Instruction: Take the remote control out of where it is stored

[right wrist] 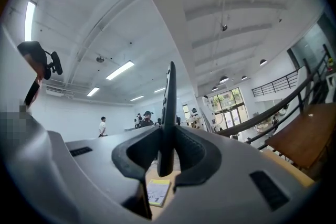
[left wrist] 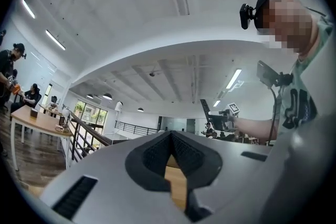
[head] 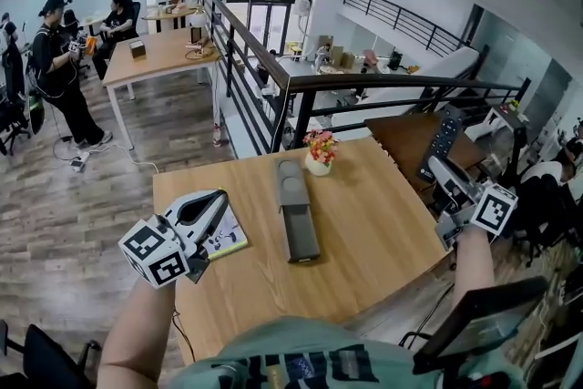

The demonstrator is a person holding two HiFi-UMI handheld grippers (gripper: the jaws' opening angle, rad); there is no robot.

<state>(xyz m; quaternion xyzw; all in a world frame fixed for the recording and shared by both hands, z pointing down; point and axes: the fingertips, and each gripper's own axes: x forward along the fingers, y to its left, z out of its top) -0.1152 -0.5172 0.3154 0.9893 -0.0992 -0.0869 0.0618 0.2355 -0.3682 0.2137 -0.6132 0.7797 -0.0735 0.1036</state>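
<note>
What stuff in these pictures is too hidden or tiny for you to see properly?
Remote control: edge-on in the right gripper view, tiny in the head view, so its buttons are unreadable.
Booklet: head view, partly covered by the left claw; print too small.
Grey holder: head view, its inside too small to judge.

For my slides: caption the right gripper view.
Right claw shut on the black remote control, seen edge-on and upright, wooden table beyond.
</note>
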